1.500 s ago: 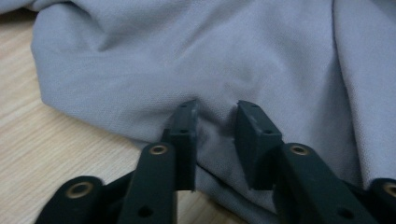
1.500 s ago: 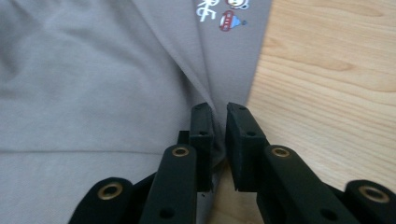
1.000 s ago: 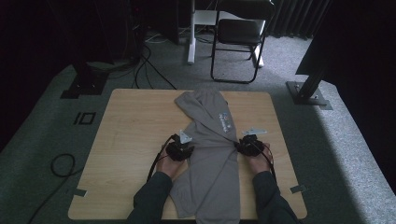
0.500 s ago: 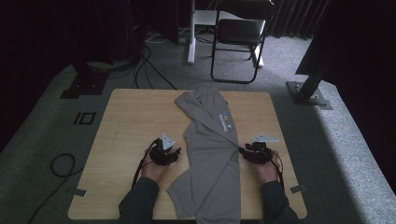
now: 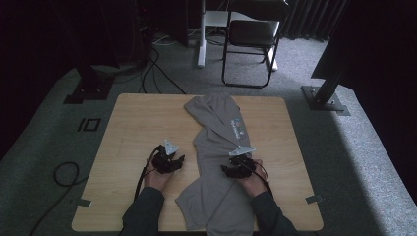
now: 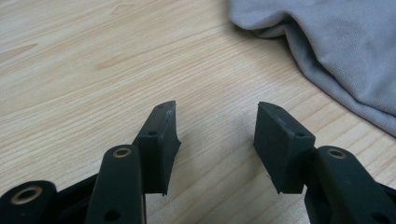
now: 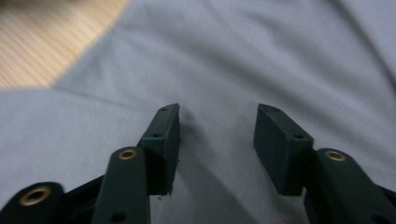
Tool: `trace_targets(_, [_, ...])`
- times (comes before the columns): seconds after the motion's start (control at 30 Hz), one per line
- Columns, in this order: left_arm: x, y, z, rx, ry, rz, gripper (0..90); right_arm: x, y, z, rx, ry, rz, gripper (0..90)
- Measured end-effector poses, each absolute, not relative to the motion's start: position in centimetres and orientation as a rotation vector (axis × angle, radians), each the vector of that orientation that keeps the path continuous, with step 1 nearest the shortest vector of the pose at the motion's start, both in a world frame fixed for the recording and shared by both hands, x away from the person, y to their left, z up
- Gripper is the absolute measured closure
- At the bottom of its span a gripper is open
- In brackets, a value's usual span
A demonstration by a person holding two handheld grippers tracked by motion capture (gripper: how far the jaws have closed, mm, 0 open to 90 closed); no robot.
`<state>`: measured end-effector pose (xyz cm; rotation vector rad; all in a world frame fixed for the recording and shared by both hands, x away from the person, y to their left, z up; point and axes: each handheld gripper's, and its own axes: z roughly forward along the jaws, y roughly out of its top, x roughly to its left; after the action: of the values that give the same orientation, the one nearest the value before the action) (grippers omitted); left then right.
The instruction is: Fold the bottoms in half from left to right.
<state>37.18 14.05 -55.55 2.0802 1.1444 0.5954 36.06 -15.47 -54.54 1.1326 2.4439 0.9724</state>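
Grey shirt runs off the table's near edge; both grippers' jaws just opened, holding nothing.

The grey garment runs off the high view's bottom edge at 6 o'clock, its hem cut off between the person's sleeves. The small print on it is too small to read. In the right hand-held gripper view, the surface at 10 o'clock is blurred.
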Motion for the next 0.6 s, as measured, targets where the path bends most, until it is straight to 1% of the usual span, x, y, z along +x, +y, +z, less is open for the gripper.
trace_targets(0.07, [37.2,14.1,-55.6,2.076,1.148,0.577,49.4,35.6,-16.0,-54.3,1.141,2.45,0.971,72.9])
trace_targets(0.1, [37.2,14.1,-55.6,2.076,1.146,0.575,49.3,35.3,-16.3,-54.2,1.142,2.455,0.961,79.0])
trace_targets(0.13, [37.2,14.1,-55.6,2.08,1.14,0.576,49.3,35.0,-16.5,-54.2,1.137,2.456,0.951,82.3])
trace_targets(0.23, [37.2,14.1,-55.6,2.078,1.14,0.574,49.3,33.7,-17.8,-54.1,1.133,2.454,0.943,84.3])
trace_targets(0.33, [37.2,14.1,-55.6,2.075,1.142,0.566,49.3,32.4,-19.1,-53.9,1.135,2.434,0.984,82.1])
trace_targets(0.4, [37.2,14.1,-55.6,2.075,1.142,0.565,49.3,31.5,-20.1,-53.4,1.134,2.429,1.007,82.4])
trace_targets(0.5, [37.2,14.1,-55.6,2.075,1.142,0.562,49.3,30.5,-21.2,-53.1,1.132,2.43,0.967,88.2])
trace_targets(0.6, [37.2,14.1,-55.6,2.075,1.142,0.561,49.3,29.6,-22.2,-53.2,1.148,2.423,0.91,89.7])
